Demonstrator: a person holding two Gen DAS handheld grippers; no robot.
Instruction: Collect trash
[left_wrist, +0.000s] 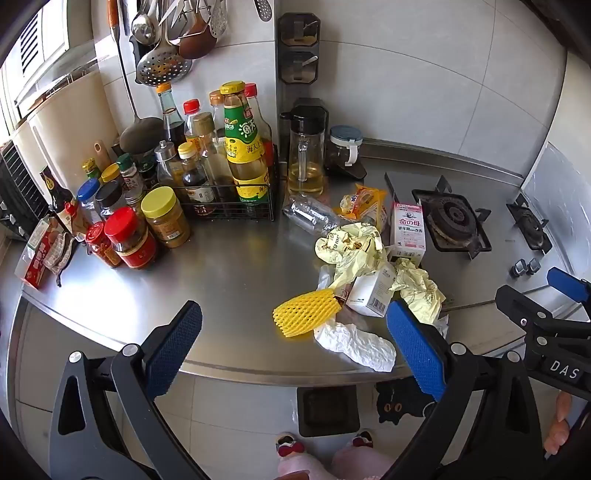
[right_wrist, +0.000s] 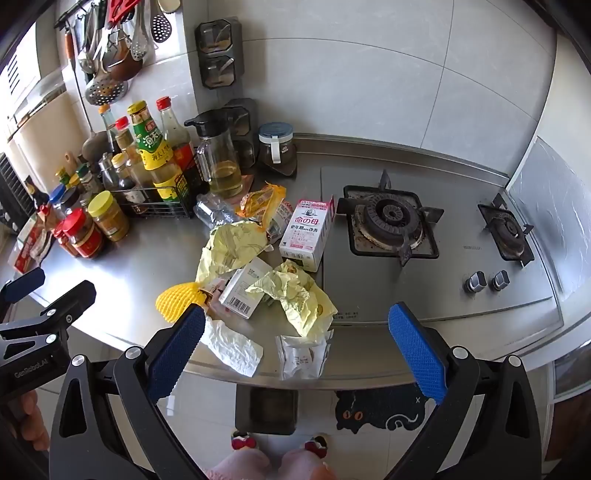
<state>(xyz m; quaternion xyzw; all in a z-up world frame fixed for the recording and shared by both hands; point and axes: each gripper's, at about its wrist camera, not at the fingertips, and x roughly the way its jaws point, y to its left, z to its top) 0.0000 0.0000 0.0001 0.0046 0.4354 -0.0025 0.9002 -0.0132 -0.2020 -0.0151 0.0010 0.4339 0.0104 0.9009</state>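
Steel surface (right_wrist: 155, 258) carries the trash heap at its front middle: yellow foam net (right_wrist: 177, 301), half hidden behind the right claw (right_wrist: 295, 347), and crumpled papers covering a box (right_wrist: 242, 290). Both the right and left claw (left_wrist: 291, 350) hang spread, empty.

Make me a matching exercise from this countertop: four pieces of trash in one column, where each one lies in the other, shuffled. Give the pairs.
Things:
1. yellow foam fruit net
2. pink-and-white cardboard box
3. crushed clear plastic bottle
4. white crumpled paper

Places:
A. beside the gas burner
B. at the counter's front edge
C. in front of the wire condiment rack and oil jug
D. left end of the trash pile

Pairs: 1-D, 2-A, 3-C, 4-B
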